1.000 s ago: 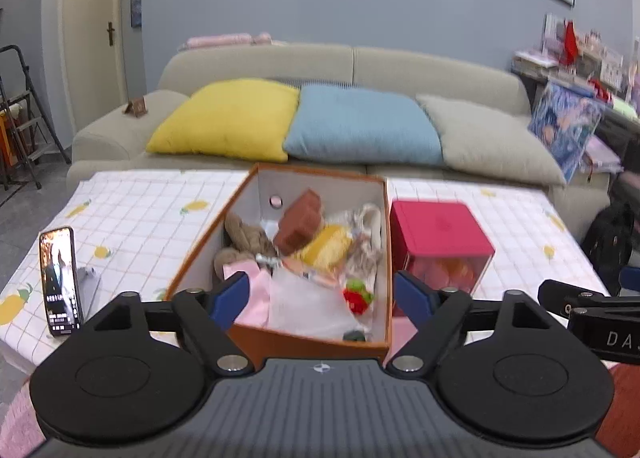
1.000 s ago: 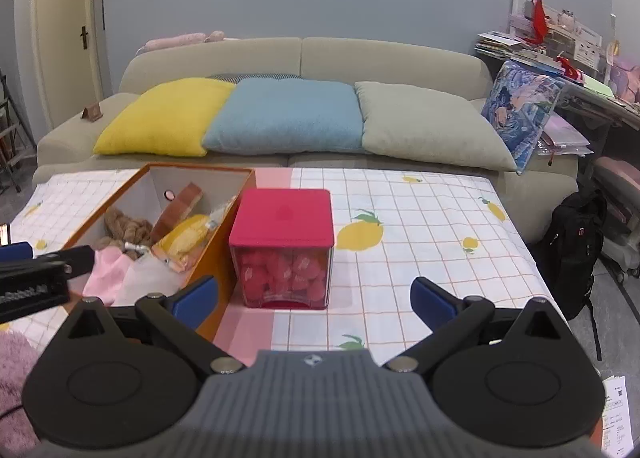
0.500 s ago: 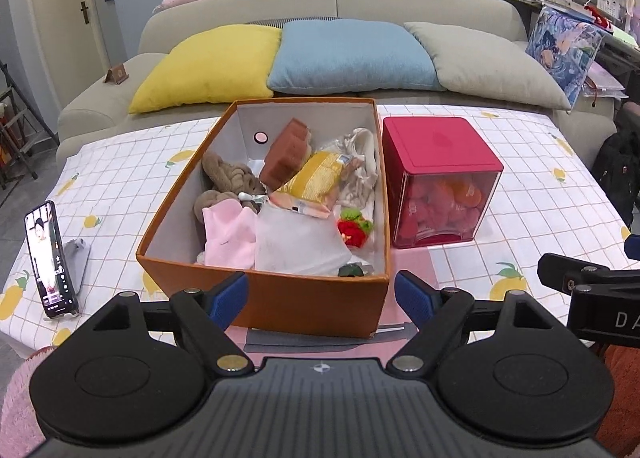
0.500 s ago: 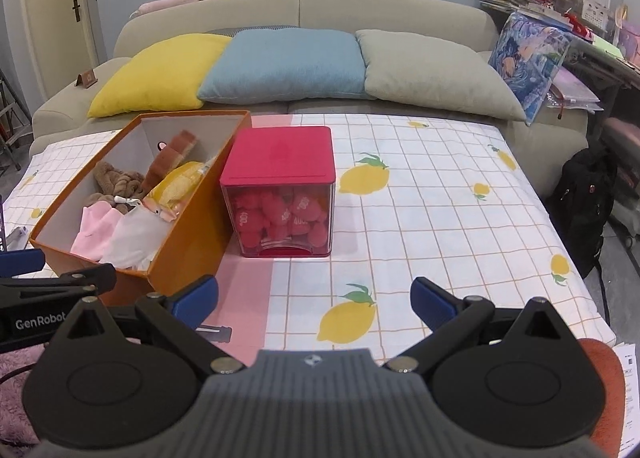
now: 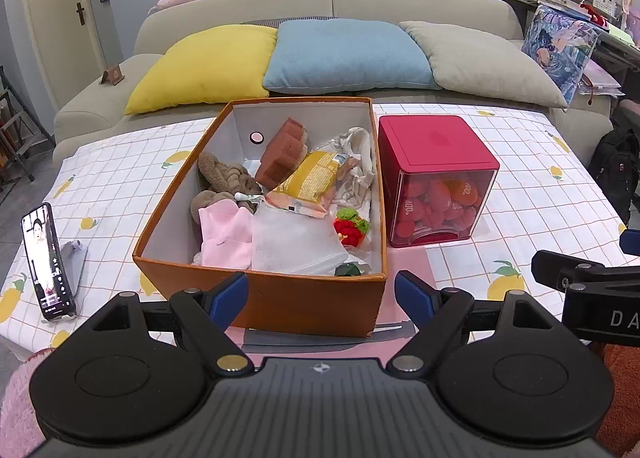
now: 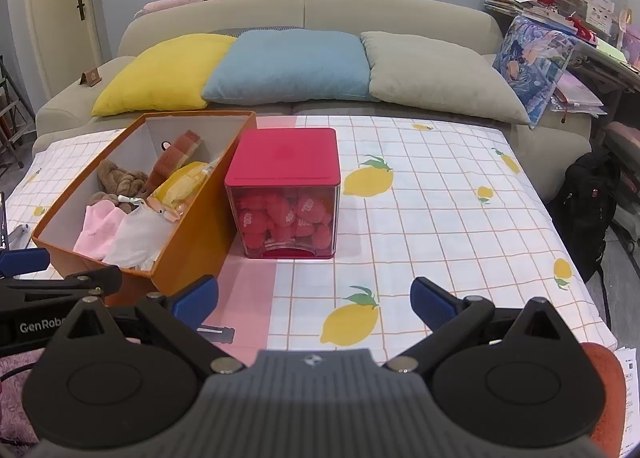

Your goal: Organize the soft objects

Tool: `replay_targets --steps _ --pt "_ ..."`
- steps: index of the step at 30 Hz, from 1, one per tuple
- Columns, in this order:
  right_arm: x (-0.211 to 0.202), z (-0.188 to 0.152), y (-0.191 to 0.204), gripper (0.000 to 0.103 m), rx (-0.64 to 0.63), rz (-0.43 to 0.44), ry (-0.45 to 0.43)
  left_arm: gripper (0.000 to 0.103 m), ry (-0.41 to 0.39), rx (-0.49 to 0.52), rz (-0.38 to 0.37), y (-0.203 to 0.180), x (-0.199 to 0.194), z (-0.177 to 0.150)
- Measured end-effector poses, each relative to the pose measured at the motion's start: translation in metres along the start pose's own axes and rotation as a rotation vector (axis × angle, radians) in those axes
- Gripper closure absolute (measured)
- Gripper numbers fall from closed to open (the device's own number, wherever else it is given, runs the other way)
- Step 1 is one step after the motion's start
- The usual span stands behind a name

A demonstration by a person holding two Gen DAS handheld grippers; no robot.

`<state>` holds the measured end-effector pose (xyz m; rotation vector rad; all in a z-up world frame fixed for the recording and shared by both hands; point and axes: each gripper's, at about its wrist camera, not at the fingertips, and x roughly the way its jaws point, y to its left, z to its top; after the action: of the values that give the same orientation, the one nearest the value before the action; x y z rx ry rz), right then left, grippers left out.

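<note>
So both grippers, left gripper and right gripper, hover with jaws apart and empty while the soft stuff sits piled in the orange box, which fits sorting just starting or already done.

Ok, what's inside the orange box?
The orange box holds a brown plush, sponge, yellow packet, pink cloth, white cloth and knitted strawberry. Anything beneath is covered.

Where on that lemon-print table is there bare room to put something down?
The widest free patch is the checked lemon-print tablecloth right of the red-lidded clear cube of red pieces, out to the table edge. A smaller strip lies between the orange cardboard box and the propped phone. The box itself is crowded, and the cube stands close beside it.
</note>
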<state>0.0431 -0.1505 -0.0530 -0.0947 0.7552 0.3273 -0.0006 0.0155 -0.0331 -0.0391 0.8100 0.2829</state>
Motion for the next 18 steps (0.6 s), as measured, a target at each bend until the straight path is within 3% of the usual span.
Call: replay_targets --steps 18 --pt "0.0006 0.0013 0.0002 0.003 -0.005 0.002 -0.001 0.007 -0.003 -0.002 -0.025 0.0009 0.0012 0.0000"
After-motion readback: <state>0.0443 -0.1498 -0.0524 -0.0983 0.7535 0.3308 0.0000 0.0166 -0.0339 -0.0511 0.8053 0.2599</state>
